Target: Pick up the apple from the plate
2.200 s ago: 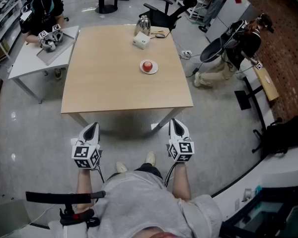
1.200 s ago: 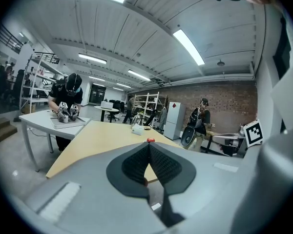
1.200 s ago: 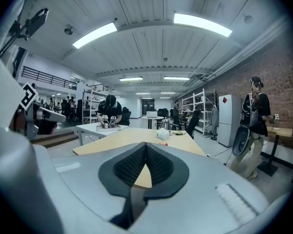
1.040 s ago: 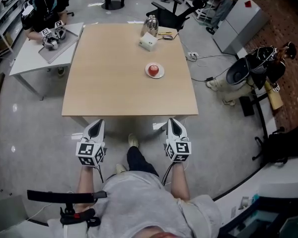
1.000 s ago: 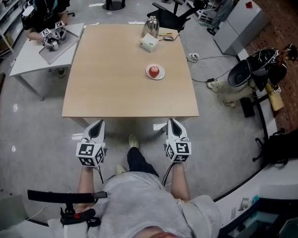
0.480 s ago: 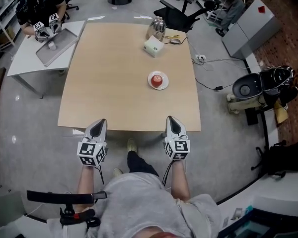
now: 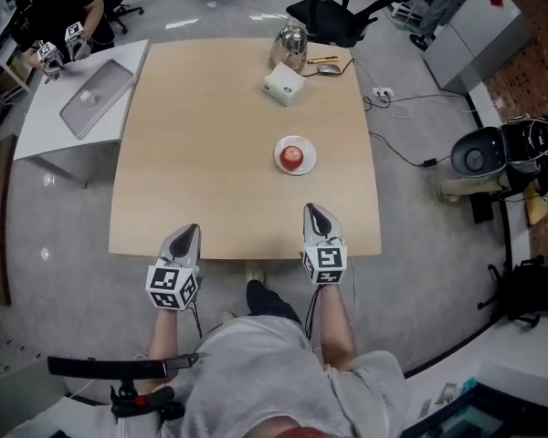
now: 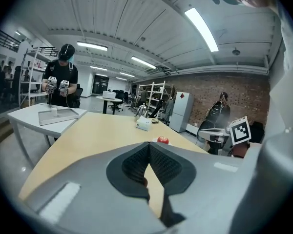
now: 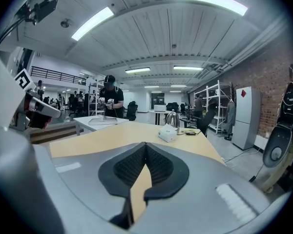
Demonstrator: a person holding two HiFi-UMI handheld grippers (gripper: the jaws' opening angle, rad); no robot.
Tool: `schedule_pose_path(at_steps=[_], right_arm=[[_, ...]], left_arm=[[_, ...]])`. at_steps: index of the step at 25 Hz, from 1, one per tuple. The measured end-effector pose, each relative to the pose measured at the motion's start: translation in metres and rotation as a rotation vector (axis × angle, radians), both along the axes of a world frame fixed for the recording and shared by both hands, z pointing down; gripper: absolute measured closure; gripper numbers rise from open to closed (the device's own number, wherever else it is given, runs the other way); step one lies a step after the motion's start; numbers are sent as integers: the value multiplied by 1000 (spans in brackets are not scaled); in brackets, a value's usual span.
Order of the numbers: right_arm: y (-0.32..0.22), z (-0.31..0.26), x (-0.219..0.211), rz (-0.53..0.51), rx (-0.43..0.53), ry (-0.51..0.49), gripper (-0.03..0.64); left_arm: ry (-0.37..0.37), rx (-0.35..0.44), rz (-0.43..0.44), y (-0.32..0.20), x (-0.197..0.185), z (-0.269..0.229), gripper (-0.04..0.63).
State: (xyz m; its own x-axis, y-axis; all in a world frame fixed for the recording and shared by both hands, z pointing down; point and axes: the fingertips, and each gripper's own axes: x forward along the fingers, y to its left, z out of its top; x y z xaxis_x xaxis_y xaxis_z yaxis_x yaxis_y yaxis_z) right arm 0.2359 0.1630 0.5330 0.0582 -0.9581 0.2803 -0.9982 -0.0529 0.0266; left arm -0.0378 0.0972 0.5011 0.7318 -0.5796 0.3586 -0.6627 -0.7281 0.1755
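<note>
— While the apple (image 7: 293,156) sits on its plate (image 7: 310,163) mid-bench (image 7: 210,135), why hang back at the near edge?
— I judge the reach not yet begun; my left gripper (image 7: 193,232) and right gripper (image 7: 311,210) are pinched together, empty.

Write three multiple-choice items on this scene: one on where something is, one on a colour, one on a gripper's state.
1. Where is the apple?
A. on the white plate on the table
B. in a bowl
C. in a basket

2. What colour is the apple?
A. green
B. red
C. yellow

3. How do the right gripper's jaws stand?
A. wide apart
B. closed on the apple
C. closed on nothing

Answers: 1 A, the head view shows it on the plate. 2 B, its skin is red. 3 C, the right gripper view shows the pads meeting with nothing between them.
</note>
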Motion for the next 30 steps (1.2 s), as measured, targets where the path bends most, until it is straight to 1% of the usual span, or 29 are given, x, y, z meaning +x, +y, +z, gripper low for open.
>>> schedule_pose_path(at_steps=[4,7,15,16,23,27,30], right_arm=[[-32,23,17,-2,-27,4,611],[-48,37,29,-10,-56,1,611],[-88,66,54,-36,-118,7,608],[-94,69,57,-43,-125,10,595],[-128,83,64,-95,-159,31,572],[-143,94,66,-121,-185,31,528],[-158,114,70,-135,-225,29,452]], left_arm=[[-25,-29,-4,-26,13,22,575],[-40,-44,-8,-36,22,30,575],[-77,-96,-18,-47,35,48,575],[-82,-102,-20,-48,36,50,575],[-108,-122,-55,-50,39,52,575],[-121,-130,-78,-51,37,52,575],[-128,-140,-95,-58,37,60,575]])
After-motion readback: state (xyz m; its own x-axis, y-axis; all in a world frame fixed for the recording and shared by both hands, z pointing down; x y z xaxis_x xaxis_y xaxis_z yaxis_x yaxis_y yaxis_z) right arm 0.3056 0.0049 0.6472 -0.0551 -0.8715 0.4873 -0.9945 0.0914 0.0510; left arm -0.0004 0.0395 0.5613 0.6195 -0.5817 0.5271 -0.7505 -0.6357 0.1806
